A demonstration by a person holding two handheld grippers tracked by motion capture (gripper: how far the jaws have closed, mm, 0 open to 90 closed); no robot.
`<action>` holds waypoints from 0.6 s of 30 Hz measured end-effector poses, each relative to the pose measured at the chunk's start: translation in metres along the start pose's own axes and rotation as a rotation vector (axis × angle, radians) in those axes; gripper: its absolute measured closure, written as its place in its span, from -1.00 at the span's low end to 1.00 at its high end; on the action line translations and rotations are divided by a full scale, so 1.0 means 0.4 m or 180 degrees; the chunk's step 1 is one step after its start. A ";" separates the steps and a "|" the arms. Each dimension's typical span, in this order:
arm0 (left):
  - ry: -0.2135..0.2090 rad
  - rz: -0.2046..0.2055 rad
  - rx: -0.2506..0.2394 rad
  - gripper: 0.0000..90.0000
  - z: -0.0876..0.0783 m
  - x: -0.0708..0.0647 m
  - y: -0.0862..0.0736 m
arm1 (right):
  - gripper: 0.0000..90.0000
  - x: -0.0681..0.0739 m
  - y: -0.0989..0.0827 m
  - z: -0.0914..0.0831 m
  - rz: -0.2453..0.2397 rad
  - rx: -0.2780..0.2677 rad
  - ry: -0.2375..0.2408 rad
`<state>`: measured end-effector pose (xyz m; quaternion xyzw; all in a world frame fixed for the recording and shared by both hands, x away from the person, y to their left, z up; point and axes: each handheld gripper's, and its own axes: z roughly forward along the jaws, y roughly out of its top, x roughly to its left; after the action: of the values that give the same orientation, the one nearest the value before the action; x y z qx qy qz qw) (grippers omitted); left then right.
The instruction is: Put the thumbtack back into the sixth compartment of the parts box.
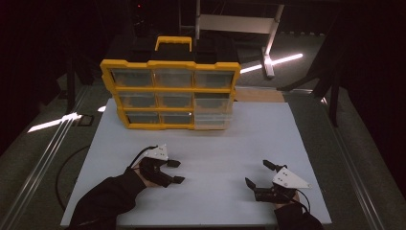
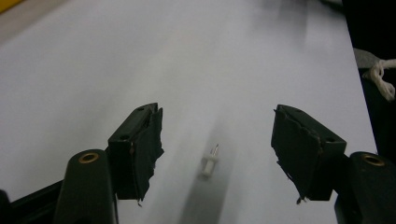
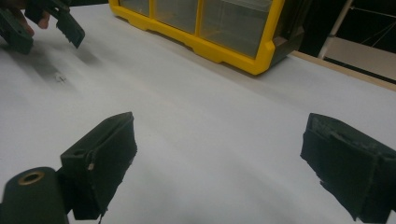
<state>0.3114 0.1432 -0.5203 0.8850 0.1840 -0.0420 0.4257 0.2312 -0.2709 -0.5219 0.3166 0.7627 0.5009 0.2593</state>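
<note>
Left gripper: held over the near left part of the white table, jaws apart and grasping nothing; no pad touches anything.
Small white part: lies on the table between the left gripper's jaws, clear of both pads; it looks like a short plastic plug with a thin metal pin, though the left gripper view is too blurred to be sure.
Right gripper: low over the near right part of the table, well apart from the left one; jaws spread wide, released, nothing between them.
Yellow organizer: stands at the far side of the table, its clear drawers facing the person, black handle on top.
</note>
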 end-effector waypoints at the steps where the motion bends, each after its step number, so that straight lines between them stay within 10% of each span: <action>1: -0.0027 0.0022 0.0011 -0.13 0.002 0.000 -0.002 | -0.78 0.000 0.000 0.000 -0.0002 0.0001 0.0000; 18: 0.0021 0.0230 0.0362 0.52 0.036 0.000 -0.017 | -0.78 0.000 0.000 0.000 0.0001 0.0000 0.0002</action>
<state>0.3100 0.1359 -0.5343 0.9139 0.1507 -0.0341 0.3753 0.2313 -0.2710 -0.5220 0.3165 0.7627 0.5011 0.2590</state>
